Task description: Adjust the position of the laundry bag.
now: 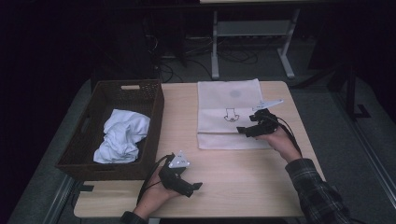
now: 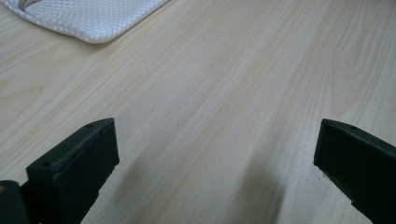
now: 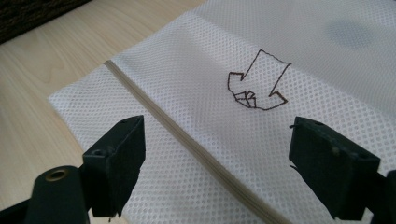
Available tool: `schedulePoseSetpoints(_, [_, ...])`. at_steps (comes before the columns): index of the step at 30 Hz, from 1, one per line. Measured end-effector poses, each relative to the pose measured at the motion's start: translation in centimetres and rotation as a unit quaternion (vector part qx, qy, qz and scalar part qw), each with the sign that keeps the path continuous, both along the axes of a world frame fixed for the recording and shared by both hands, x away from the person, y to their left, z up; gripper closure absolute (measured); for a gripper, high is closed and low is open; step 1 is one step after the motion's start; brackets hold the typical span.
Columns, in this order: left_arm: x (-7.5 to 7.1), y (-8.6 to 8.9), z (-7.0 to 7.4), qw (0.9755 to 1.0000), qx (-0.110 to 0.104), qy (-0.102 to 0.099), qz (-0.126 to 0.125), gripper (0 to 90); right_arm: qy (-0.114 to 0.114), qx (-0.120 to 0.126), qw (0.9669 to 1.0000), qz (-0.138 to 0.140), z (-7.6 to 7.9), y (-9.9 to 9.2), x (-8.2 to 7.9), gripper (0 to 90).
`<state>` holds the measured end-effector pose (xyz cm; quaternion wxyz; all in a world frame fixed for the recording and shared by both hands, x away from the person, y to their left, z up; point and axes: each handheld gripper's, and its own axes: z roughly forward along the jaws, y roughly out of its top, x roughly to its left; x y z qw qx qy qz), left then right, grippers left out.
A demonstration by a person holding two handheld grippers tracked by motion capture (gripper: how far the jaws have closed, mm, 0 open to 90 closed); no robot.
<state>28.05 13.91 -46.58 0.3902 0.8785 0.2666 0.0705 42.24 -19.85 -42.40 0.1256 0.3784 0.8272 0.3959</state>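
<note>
- The white mesh laundry bag [image 1: 228, 114] lies flat on the wooden table [image 1: 243, 186], right of the brown wicker basket [image 1: 154, 100] that holds a crumpled white cloth [image 1: 121, 135].
- The right gripper [image 1: 243, 130] hovers over the bag's near part, its 2 jaws apart with nothing between them, the zipper [image 3: 187, 140] running across below.
- The left gripper [image 1: 196, 186] rests low over bare table, jaws wide and empty, well apart from the bag.
- The bag looks light, thin and limp — it will likely sag and fold when lifted.
- Mesh should give the pads good purchase; the stiffer zipper seam, or a corner, seems the best place to pinch.
</note>
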Motion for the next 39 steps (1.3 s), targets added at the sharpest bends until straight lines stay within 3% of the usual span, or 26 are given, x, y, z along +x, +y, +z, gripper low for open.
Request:
schedulePoseSetpoints(10, [0.0, 0.2, 0.1, 1.0, 0.0, 0.001, 0.0, 0.0, -0.003, -0.011, 0.9999, 0.001, 0.4, 0.7, 1.6, 31.8])
schedulePoseSetpoints(15, [0.0, 0.2, 0.1, 1.0, -0.003, 0.0, 0.001, 0.0, -0.007, -0.013, 0.9998, 0.011, 0.5, 1.2, 2.7, 45.6])
schedulePoseSetpoints(21, [0.0, 0.3, 0.1, 1.0, -0.005, 0.0, 0.001, 0.0, -0.008, -0.017, 0.9998, 0.006, 0.5, 1.5, 3.7, 50.5])
schedulePoseSetpoints(24, [0.0, 0.3, 0.2, 1.0, -0.005, 0.0, 0.001, 0.0, -0.013, -0.01, 0.9999, 0.001, 0.3, 1.6, 4.0, 54.5])
schedulePoseSetpoints(31, [0.0, 0.3, 0.2, 1.0, -0.007, -0.001, 0.0, 0.0, 0.011, -0.005, 0.9999, -0.011, -0.5, 1.6, 5.8, 58.1])
schedulePoseSetpoints(39, [-0.1, 0.5, 0.4, 0.9999, -0.013, -0.001, 0.003, 0.0, 0.011, 0.003, 0.9985, -0.054, -1.2, 1.8, 7.8, 66.8])
